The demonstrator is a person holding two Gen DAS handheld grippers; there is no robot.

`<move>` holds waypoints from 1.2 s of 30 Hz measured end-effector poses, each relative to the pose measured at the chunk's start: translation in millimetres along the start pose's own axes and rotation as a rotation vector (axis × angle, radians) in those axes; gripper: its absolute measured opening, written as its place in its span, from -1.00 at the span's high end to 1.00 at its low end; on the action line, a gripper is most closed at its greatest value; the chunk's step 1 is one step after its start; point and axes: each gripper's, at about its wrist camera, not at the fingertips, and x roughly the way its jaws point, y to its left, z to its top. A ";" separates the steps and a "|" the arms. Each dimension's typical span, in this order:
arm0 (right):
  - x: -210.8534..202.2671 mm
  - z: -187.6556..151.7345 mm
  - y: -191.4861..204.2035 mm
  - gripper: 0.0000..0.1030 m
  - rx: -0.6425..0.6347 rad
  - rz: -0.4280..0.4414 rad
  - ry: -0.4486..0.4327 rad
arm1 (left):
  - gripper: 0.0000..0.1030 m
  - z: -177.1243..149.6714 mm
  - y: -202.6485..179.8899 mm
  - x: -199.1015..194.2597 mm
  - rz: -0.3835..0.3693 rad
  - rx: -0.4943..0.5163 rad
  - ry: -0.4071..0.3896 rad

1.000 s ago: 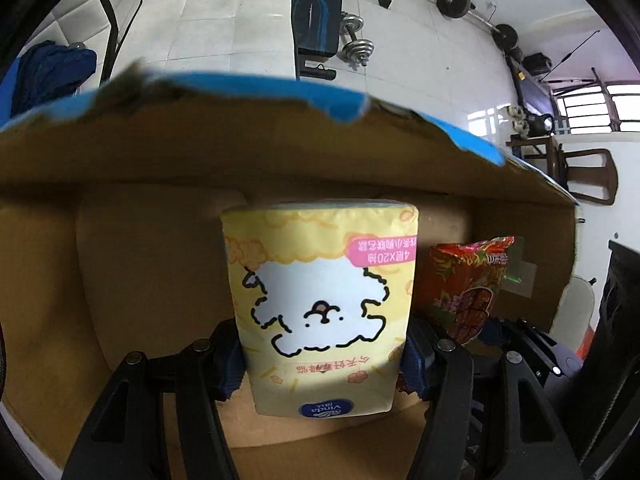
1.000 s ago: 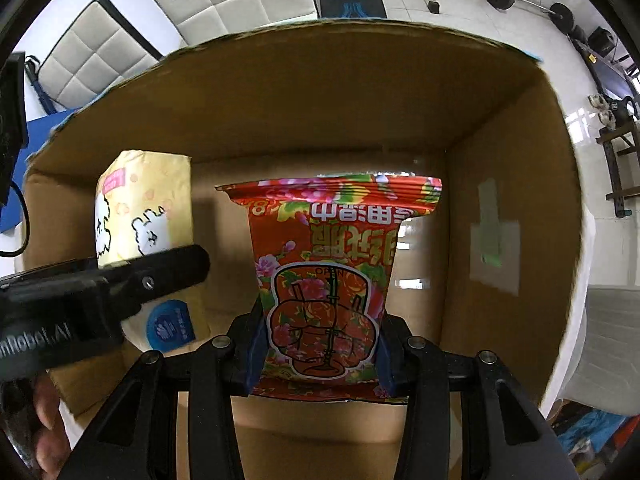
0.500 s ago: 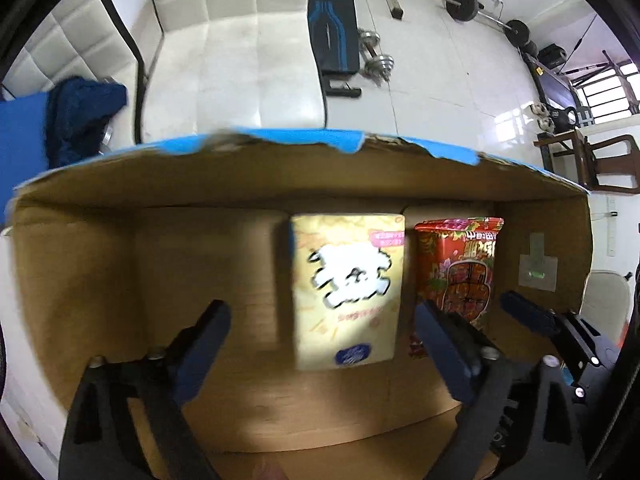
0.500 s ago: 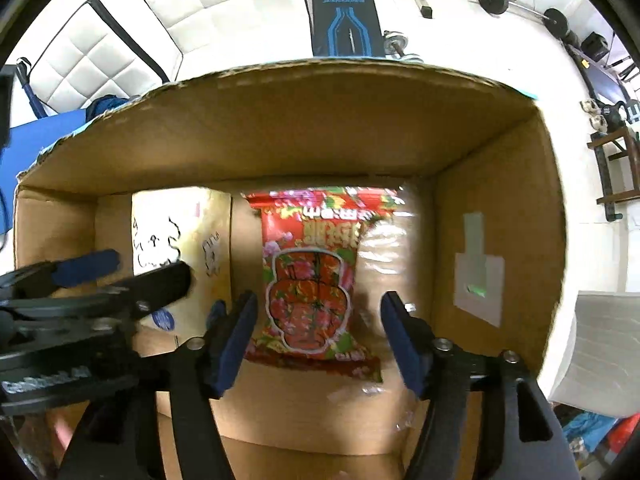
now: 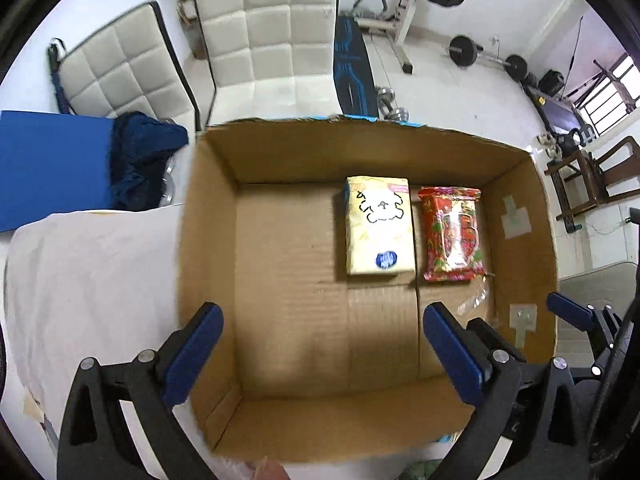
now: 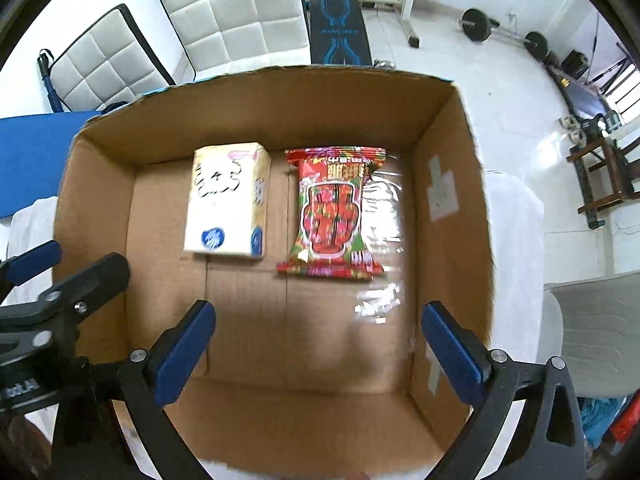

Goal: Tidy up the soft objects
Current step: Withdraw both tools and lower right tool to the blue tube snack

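Observation:
A yellow tissue pack (image 5: 378, 230) with a white sheep drawing lies flat on the floor of an open cardboard box (image 5: 208, 248), near its far wall. A red flowered tissue pack (image 5: 452, 236) lies right beside it. Both also show in the right wrist view, yellow pack (image 6: 228, 204) and red pack (image 6: 332, 216), inside the box (image 6: 452, 208). My left gripper (image 5: 322, 354) is open and empty, held above the box's near side. My right gripper (image 6: 318, 354) is open and empty, likewise above the near side.
The box stands on a white cloth (image 5: 88, 280). Two white quilted chairs (image 5: 272, 40) stand behind it, with a blue mat (image 5: 48, 160) and dark blue cloth (image 5: 140, 156) at the left. A weight bench (image 5: 352, 68) and barbells are further back.
Both grippers opened and let go of their packs, which now lie on the box floor. Both grippers have drawn back and up out of the box.

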 end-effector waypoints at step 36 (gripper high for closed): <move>-33.9 -141.8 3.1 -1.00 -0.197 0.007 0.039 | -0.99 -175.4 43.7 -41.7 0.151 -0.219 0.011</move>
